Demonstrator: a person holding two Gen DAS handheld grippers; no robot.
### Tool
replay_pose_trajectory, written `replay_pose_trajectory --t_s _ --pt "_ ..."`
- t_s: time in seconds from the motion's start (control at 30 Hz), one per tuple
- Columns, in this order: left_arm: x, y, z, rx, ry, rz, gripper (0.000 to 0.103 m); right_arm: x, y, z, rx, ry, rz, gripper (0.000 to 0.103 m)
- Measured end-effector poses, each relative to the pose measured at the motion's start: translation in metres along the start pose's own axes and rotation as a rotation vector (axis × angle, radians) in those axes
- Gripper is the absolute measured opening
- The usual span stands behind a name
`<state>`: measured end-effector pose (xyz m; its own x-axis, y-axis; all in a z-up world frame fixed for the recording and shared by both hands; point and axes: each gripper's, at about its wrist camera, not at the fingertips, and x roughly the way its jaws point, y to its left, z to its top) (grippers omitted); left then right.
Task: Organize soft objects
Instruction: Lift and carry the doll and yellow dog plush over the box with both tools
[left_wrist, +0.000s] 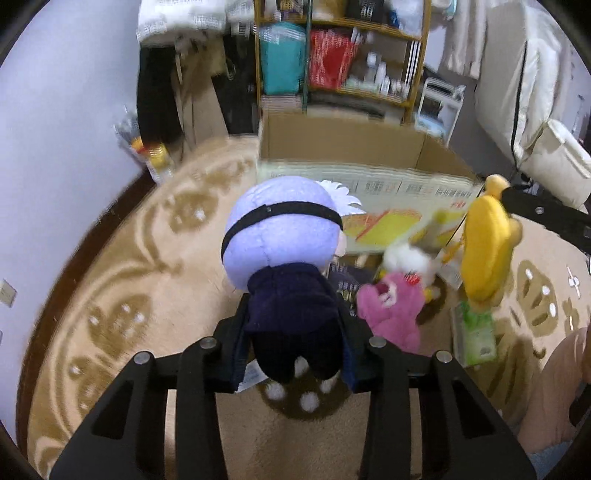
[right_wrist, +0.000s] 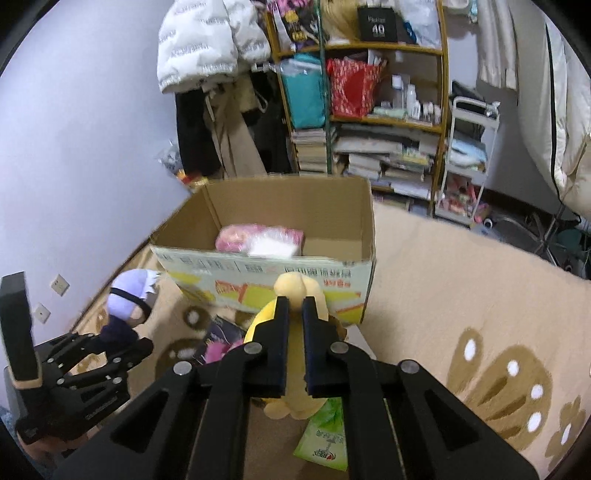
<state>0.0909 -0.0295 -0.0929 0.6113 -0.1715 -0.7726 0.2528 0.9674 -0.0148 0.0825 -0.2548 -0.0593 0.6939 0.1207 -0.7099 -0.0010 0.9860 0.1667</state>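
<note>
The left gripper (left_wrist: 295, 332) has its jaws clamped on the dark body of a lavender-headed plush doll (left_wrist: 284, 251), which hangs clear of the rug, head toward the box. The right gripper (right_wrist: 295, 332) has its jaws pinched together on a yellow banana plush (right_wrist: 295, 291), also held off the floor. Each hand carries one toy, probably so both go into the box in one trip. Between them, on the beige patterned rug (left_wrist: 129, 295), lie a pink plush (left_wrist: 391, 310) and a green tissue packet (right_wrist: 325, 439), waiting. Just beyond stands the open cardboard box (right_wrist: 288, 206), already holding a pink wrapped bundle (right_wrist: 258, 238). A crowded shelf (right_wrist: 369, 92) stands against the far wall.
</note>
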Motion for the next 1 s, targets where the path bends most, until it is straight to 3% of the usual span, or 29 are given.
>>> replay_pose_trajectory --t_s 0.1,0.27,0.43,0.77,1.0 --pt "-0.026 -0.003 0.007 0.006 -0.078 0.023 0.038 -0.013 0.001 0.007 -0.012 -0.041 0.010 0.008" --pt "-0.042 -0.001 0.022 -0.004 -0.135 0.035 0.038 -0.032 0.009 0.022 -0.025 -0.107 0.007 0.008" --pt "-0.041 -0.001 0.040 0.011 -0.156 0.020 0.038 -0.044 0.012 0.051 -0.032 -0.176 0.015 0.008" --pt "-0.035 -0.010 0.102 0.017 -0.238 0.005 0.039 -0.029 0.012 0.095 -0.044 -0.227 0.011 0.008" --pt "0.002 -0.026 0.125 0.068 -0.158 -0.015 0.039 -0.002 -0.002 0.105 0.047 -0.192 0.051 0.008"
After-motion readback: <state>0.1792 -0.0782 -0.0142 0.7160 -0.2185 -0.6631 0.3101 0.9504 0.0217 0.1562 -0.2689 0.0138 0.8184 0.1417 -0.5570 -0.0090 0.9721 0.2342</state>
